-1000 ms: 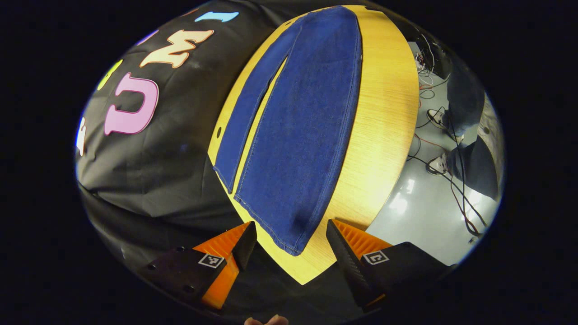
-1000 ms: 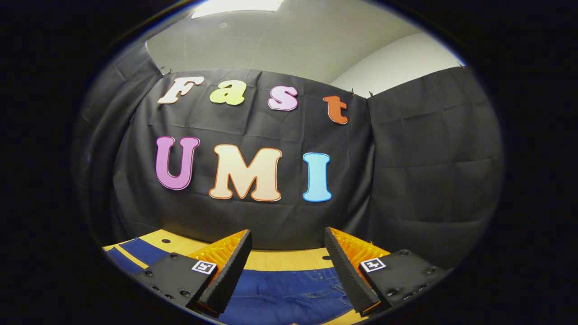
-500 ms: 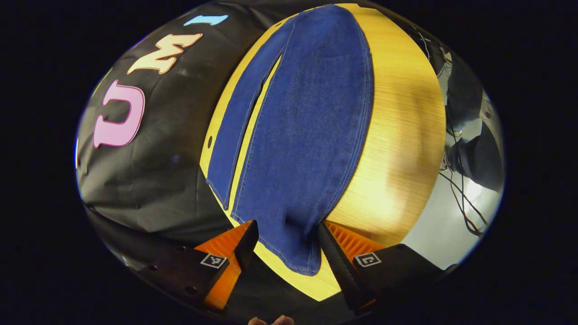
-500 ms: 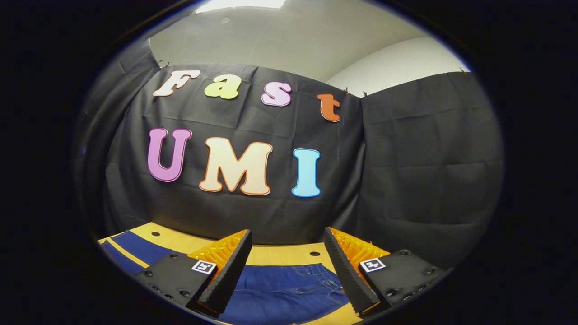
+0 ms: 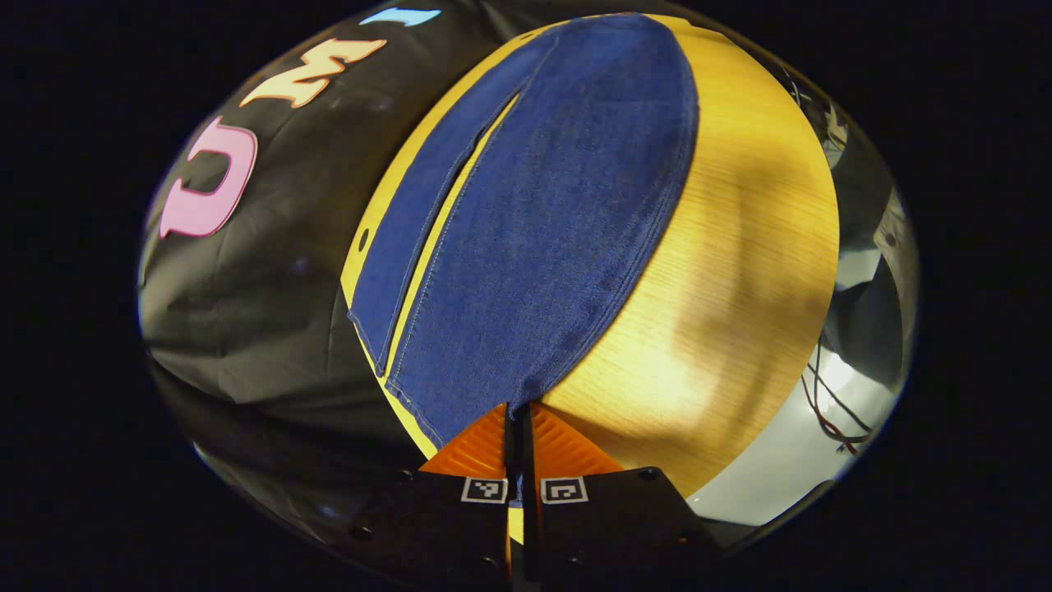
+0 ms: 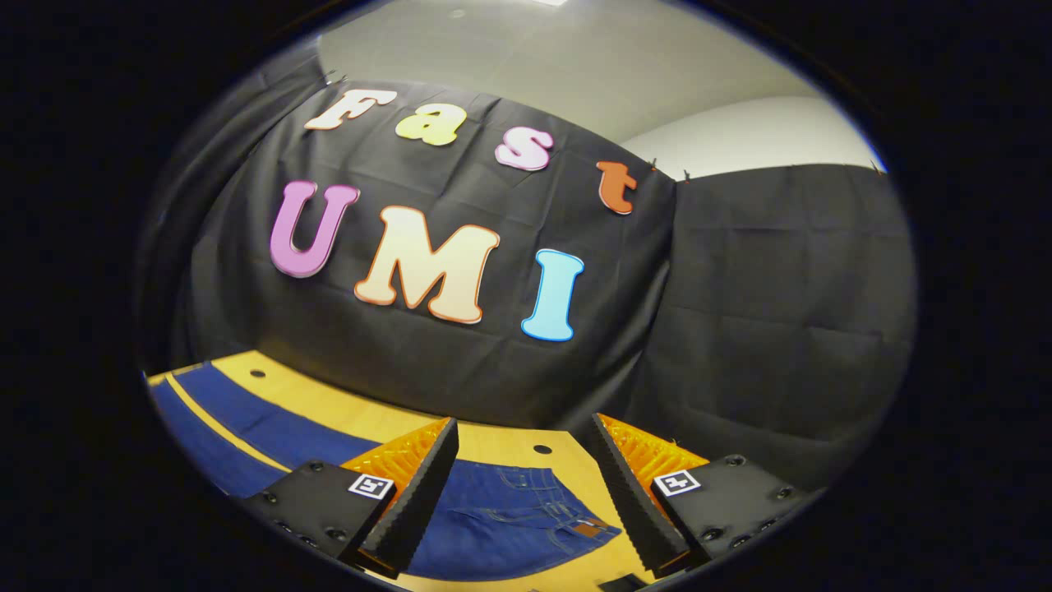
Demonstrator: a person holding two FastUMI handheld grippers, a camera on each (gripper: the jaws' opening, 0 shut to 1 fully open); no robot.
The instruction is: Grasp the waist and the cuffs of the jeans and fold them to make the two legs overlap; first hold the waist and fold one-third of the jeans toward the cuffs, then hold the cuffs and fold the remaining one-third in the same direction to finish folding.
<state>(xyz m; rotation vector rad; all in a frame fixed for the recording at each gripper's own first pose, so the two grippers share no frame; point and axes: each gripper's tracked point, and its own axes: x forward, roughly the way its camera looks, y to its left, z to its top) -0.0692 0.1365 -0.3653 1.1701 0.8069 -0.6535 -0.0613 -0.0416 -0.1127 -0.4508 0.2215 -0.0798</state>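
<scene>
left gripper (image 5: 518, 411): pinching jeans (image 5: 534, 205) cuff, hem hidden between fingers | right gripper (image 6: 522, 485): spread above waist, cuffs cut off | table (image 5: 740, 247)

In the left gripper view, the left gripper (image 5: 518, 411), whose jaws stood wide apart on either side of the near trouser cuff (image 5: 460, 403) a second ago, now has them drawn together with only a thin slit between, pinched on that cuff's corner near the corner of the tabletop (image 5: 740, 271). The camera sits lower and closer, so the jeans (image 5: 542, 205) spread larger and the person's shoes have slid out of sight. In the right gripper view, the right gripper (image 6: 518, 485) tips downward over the waist (image 6: 526, 518), revealing more of the waistband and legs; its jaws are as wide apart as before.
</scene>
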